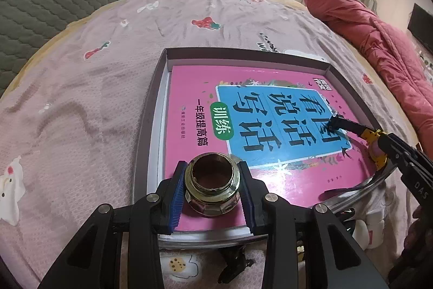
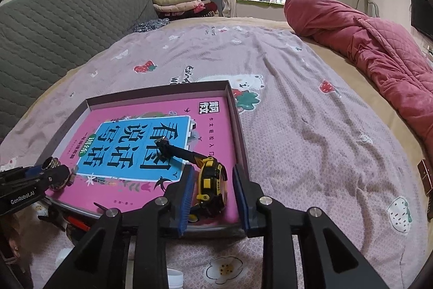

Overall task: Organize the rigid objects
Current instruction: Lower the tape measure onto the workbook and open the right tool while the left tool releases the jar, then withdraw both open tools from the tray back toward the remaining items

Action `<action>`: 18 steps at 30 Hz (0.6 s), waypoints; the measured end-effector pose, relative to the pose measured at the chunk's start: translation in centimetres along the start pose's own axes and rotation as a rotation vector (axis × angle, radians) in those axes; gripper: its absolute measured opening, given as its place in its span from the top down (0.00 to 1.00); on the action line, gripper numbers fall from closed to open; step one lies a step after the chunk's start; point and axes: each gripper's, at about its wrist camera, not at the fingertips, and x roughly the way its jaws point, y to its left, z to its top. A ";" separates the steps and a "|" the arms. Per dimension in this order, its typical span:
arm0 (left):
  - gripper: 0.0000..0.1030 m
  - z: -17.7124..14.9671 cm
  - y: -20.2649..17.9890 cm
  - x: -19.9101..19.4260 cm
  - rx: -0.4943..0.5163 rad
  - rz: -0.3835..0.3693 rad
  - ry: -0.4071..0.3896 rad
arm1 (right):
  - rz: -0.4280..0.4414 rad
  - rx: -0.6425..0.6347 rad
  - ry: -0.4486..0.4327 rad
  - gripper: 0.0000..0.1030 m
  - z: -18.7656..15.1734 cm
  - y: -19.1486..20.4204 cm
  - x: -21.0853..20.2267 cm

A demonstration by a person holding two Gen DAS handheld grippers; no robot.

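Your left gripper is clamped on a brass threaded fitting, both blue pads pressed against its sides, with the fitting upright and its open end facing up, at the near edge of the pink book that lies in the shallow box tray on the bed. Your right gripper stands with its jaws parted around a yellow and black tape measure; a gap shows on the right side, so the pads do not press it. The tape measure rests on the book near the tray's near right corner, its black strap stretched toward the book's middle.
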 end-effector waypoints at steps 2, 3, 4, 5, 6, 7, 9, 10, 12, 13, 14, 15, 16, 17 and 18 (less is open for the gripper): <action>0.63 0.0 0.0 0.0 0.003 0.003 0.002 | 0.010 0.002 0.000 0.69 0.0 0.1 -0.1; 0.63 0.0 0.0 0.0 0.005 0.006 0.003 | 0.012 -0.003 0.001 0.68 0.0 0.1 -0.1; 0.62 0.0 0.0 0.0 0.009 0.009 0.005 | 0.011 -0.008 0.002 0.68 0.0 0.2 0.0; 0.62 0.0 -0.1 0.0 0.011 0.011 0.006 | 0.012 -0.012 0.003 0.68 0.0 0.3 0.0; 0.62 0.0 -0.1 0.0 0.013 0.012 0.007 | 0.013 -0.013 0.003 0.68 0.0 0.4 0.0; 0.61 0.0 0.0 0.0 0.013 0.012 0.009 | 0.015 -0.013 0.004 0.68 0.0 0.4 0.0; 0.58 0.0 0.0 0.0 0.010 0.008 0.011 | 0.016 -0.014 0.002 0.68 0.0 0.4 0.0; 0.55 0.0 0.0 -0.1 0.007 0.000 0.010 | 0.017 -0.012 0.002 0.68 0.0 0.4 0.0; 0.48 0.1 -0.1 -0.3 0.015 0.009 -0.003 | 0.022 -0.007 0.003 0.68 0.0 0.2 0.0; 0.43 0.1 -0.3 -0.5 0.028 0.028 -0.015 | 0.023 -0.005 0.003 0.68 0.0 0.2 0.0; 0.42 0.1 -0.3 -0.7 0.036 0.041 -0.022 | 0.024 -0.004 0.004 0.68 0.0 0.2 0.0; 0.42 0.2 -0.3 -0.8 0.035 0.047 -0.027 | 0.025 -0.004 0.006 0.68 -0.1 0.1 0.0; 0.41 0.2 -0.2 -1.0 0.032 0.049 -0.030 | 0.027 -0.003 0.008 0.68 -0.1 0.1 0.0; 0.41 0.3 -0.1 -1.2 0.025 0.046 -0.035 | 0.030 -0.001 0.007 0.68 -0.1 0.1 0.0; 0.41 0.4 0.0 -1.4 0.018 0.044 -0.038 | 0.034 0.001 0.007 0.68 -0.1 0.1 0.0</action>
